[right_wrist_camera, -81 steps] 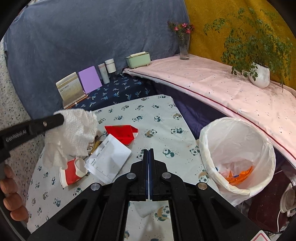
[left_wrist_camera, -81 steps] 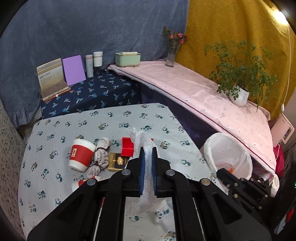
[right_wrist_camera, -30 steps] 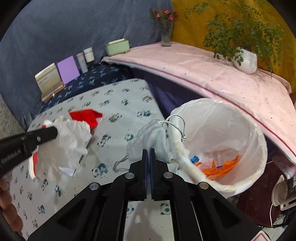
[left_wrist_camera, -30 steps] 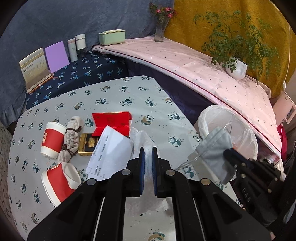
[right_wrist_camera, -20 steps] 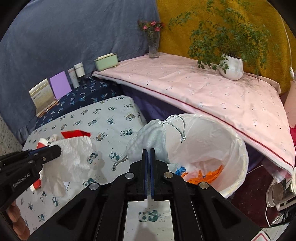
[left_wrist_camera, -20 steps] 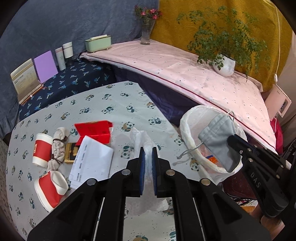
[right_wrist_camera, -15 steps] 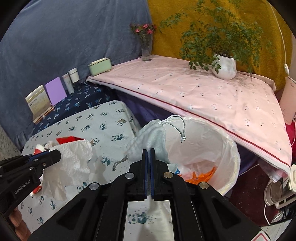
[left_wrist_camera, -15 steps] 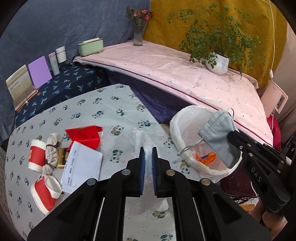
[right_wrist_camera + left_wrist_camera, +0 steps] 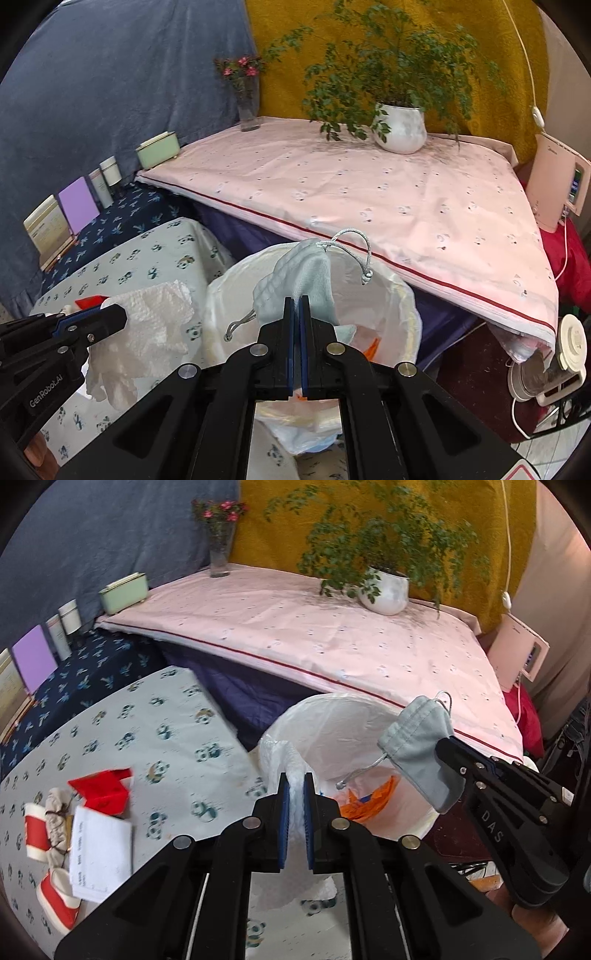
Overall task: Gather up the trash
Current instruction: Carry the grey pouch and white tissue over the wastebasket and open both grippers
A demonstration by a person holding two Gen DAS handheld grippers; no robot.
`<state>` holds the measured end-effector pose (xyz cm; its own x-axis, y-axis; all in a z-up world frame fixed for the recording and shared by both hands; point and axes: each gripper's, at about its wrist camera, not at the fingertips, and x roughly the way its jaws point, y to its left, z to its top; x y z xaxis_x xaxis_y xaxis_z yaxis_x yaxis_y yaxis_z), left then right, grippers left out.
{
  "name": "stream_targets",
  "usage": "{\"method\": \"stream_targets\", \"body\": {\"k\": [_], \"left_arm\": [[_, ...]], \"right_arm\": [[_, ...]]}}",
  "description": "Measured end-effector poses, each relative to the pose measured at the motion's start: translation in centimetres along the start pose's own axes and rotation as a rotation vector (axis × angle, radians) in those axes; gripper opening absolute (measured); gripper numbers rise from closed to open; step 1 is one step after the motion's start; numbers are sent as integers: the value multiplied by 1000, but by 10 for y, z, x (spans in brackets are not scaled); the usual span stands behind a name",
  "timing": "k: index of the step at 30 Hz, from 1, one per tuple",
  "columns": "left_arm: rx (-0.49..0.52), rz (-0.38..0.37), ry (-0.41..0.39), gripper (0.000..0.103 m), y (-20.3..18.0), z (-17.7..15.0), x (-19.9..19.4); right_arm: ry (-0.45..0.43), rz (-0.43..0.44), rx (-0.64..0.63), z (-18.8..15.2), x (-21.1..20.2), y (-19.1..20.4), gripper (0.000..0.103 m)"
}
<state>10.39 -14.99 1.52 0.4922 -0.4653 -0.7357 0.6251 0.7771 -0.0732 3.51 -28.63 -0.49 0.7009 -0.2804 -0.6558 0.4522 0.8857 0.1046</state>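
Observation:
My left gripper (image 9: 294,786) is shut on a crumpled white paper towel (image 9: 284,760) and holds it at the near left rim of the white-lined trash bin (image 9: 343,716). The towel also shows in the right wrist view (image 9: 147,325). My right gripper (image 9: 294,306) is shut on a grey drawstring pouch (image 9: 303,280) and holds it over the bin's opening (image 9: 391,291). The pouch shows in the left wrist view (image 9: 421,746) above the bin's right side. Orange and blue scraps (image 9: 373,797) lie inside the bin.
On the panda-print table (image 9: 166,731) lie a red box (image 9: 103,790), a white paper sheet (image 9: 99,853), red-and-white paper cups (image 9: 35,830) and a knotted cloth. Behind the bin stands a pink-covered shelf (image 9: 369,192) with a potted plant (image 9: 399,127) and a vase.
Both grippers have moved right, from over the table to the bin. The pouch now hangs over the bin's opening and the paper towel is at its rim.

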Motion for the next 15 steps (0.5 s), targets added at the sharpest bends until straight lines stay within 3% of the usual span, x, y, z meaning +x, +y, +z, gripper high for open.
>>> {"method": "stream_targets", "body": {"k": [7,12,15], "left_arm": [[57,-93,19,7,-32,16,26],[45,-145,52,10,-37,22,46],[31,-123,56,32,-30,22,51]], "right_arm": [[4,-51,41,4,8,-30,3],[10,-69,61,6,14,-42,3],[14,-72,59,8,19,-42,3]]}}
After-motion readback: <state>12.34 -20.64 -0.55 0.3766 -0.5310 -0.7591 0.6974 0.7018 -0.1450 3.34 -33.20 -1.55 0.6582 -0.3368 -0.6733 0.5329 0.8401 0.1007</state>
